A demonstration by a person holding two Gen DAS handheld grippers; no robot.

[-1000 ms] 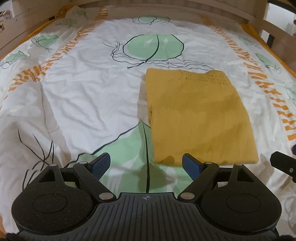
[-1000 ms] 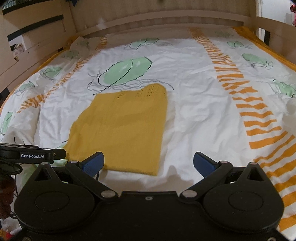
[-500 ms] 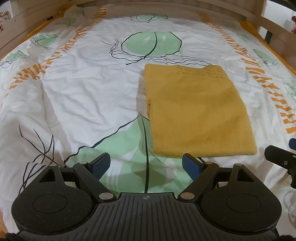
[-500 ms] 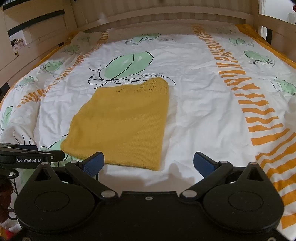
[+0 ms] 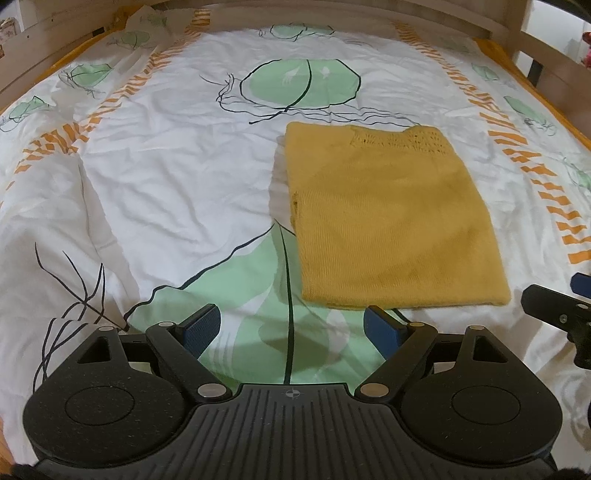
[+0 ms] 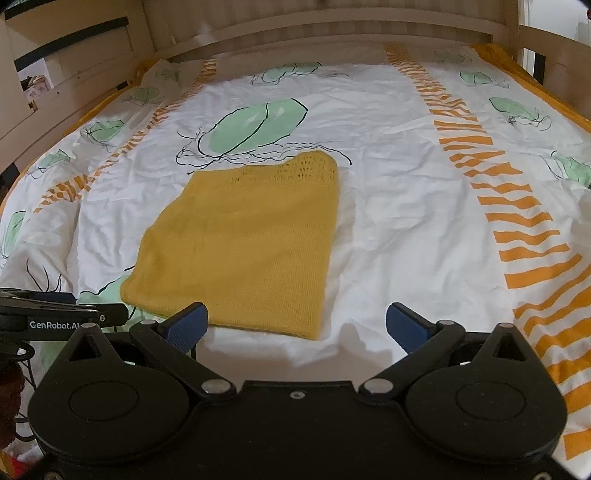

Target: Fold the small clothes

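A mustard-yellow knit garment (image 5: 391,221) lies folded into a flat rectangle on the bed; it also shows in the right wrist view (image 6: 251,243). My left gripper (image 5: 291,326) is open and empty, just short of the garment's near left corner. My right gripper (image 6: 297,323) is open and empty, just short of the garment's near right edge. Neither gripper touches the cloth. The right gripper's side shows at the right edge of the left wrist view (image 5: 557,314), and the left gripper's side shows at the left edge of the right wrist view (image 6: 55,319).
The bed is covered by a white sheet (image 5: 166,177) with green leaf prints and orange stripes (image 6: 517,218). A wooden bed frame (image 6: 332,33) rises at the far end and along both sides.
Both grippers have drawn back and risen a little from the garment, so it sits farther away in both views. The garment has not moved. Both grippers stay open.
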